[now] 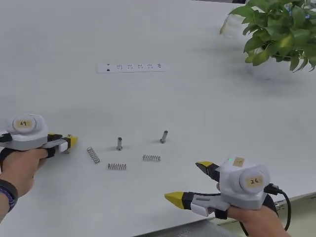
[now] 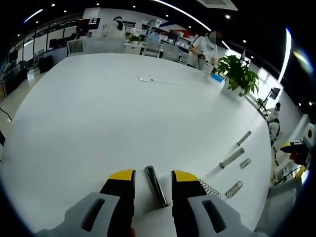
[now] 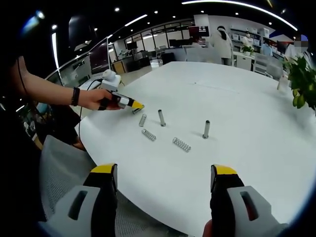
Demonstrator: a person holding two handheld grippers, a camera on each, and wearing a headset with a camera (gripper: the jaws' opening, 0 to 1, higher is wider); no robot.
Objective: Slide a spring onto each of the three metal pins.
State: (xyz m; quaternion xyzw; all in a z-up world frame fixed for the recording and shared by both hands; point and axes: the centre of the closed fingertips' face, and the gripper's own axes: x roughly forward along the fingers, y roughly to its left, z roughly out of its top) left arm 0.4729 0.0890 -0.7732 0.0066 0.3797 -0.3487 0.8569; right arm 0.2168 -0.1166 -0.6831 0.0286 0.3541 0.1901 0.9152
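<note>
White and smooth, the bench (image 1: pixel 207 98) carries a short grey metal cylinder, the centre pin (image 1: pixel 119 143), standing on end. Right of the centre pin and slightly farther back stands a second pin (image 1: pixel 164 137) of the same round shape. Three thin wire coils lie flat in front of the centre pin: the left spring (image 1: pixel 93 154) off to its left, the middle spring (image 1: pixel 117 167) straight before it, and the right spring (image 1: pixel 151 158) off to its right.

Well left of the centre pin, a third pin (image 2: pixel 155 185) lies on its side between the yellow-tipped jaws of the left tongs (image 2: pixel 153 174). These are narrowly parted, with a gap on either side of the metal. Nearer the person and right of the centre pin, the right tongs (image 1: pixel 188 181) gape wide and hold nothing.

Far behind the centre pin lies a flat white power strip (image 1: pixel 129 67). Farther back to the right is a leafy green plant (image 1: pixel 281 24).
</note>
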